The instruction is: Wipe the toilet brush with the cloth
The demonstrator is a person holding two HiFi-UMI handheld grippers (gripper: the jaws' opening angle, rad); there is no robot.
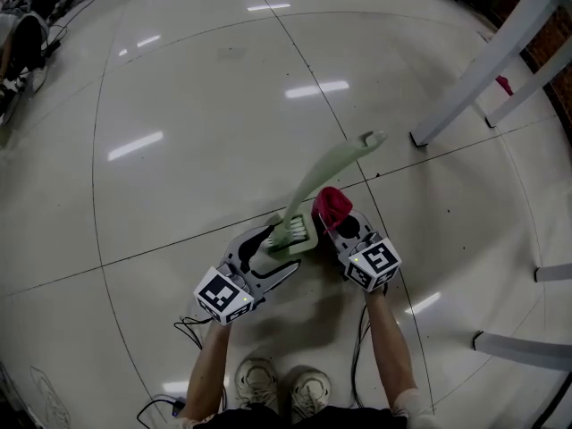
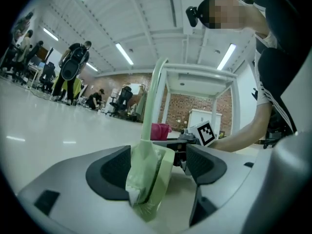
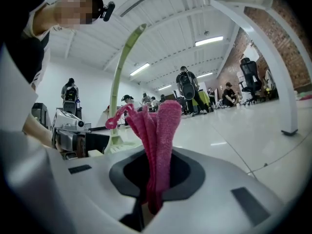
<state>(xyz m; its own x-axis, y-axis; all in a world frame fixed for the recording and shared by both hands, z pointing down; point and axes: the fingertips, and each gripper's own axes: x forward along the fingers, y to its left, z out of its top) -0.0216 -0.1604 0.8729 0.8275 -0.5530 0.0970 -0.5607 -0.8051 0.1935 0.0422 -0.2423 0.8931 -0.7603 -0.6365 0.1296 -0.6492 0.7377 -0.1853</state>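
The pale green toilet brush (image 1: 326, 172) rests with its head on the floor between the jaws of my left gripper (image 1: 277, 244), and its handle leans up and away to the right. In the left gripper view the brush head (image 2: 146, 174) leans on the left pad (image 2: 109, 172) and a gap shows before the right pad (image 2: 204, 165), so the left gripper (image 2: 157, 168) is open. My right gripper (image 1: 335, 222), just right of the brush, is shut on a pink cloth (image 1: 332, 206). The cloth (image 3: 158, 140) stands up out of the right gripper (image 3: 156, 174).
Both grippers are low over a glossy tiled floor. White table legs (image 1: 474, 88) slant at the upper right, and more white legs (image 1: 527, 347) lie at the right edge. Cables (image 1: 188, 329) trail behind the left gripper, by the person's shoes (image 1: 277, 387). Several people and chairs stand far off.
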